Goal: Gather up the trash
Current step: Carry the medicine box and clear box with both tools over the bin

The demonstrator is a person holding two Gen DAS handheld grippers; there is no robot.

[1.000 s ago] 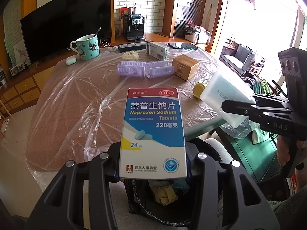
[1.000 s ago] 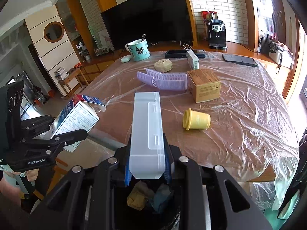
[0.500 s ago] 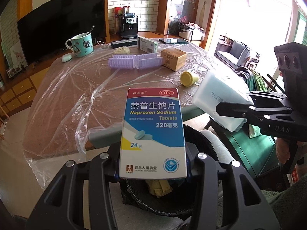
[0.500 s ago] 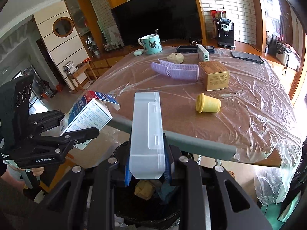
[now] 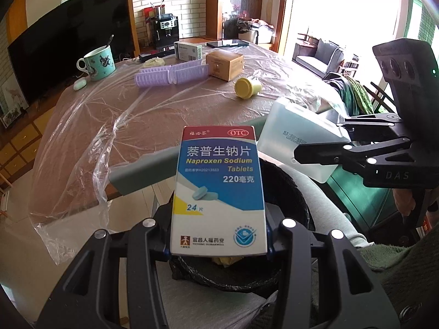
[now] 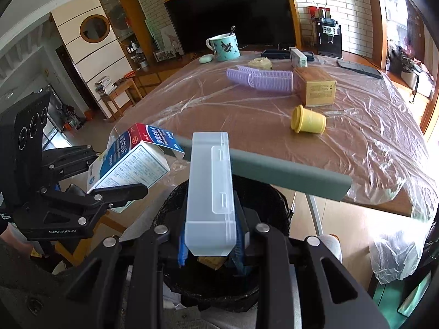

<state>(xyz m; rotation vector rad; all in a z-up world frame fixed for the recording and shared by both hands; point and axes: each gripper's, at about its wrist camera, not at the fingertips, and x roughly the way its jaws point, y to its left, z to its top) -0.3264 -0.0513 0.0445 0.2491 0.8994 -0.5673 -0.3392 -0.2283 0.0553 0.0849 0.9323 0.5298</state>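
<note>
Beyond the plastic-covered desk [image 5: 82, 126], I have my left claw [image 5: 218, 224] clamped on the medicine box [image 5: 219, 189] and my right claw [image 6: 210, 233] on the clear plastic case [image 6: 210, 189], both standing lengthwise directly above the black trash bin [image 6: 274, 192] below.

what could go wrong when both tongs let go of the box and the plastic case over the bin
1. The medicine box in the left tongs is wide and sits near the bin rim, so it may catch the edge and fall outside.
2. The clear plastic case in the right tongs is long and could bridge the rim or bounce out.
3. Both tongs crowd one opening, so they may knock together.
</note>
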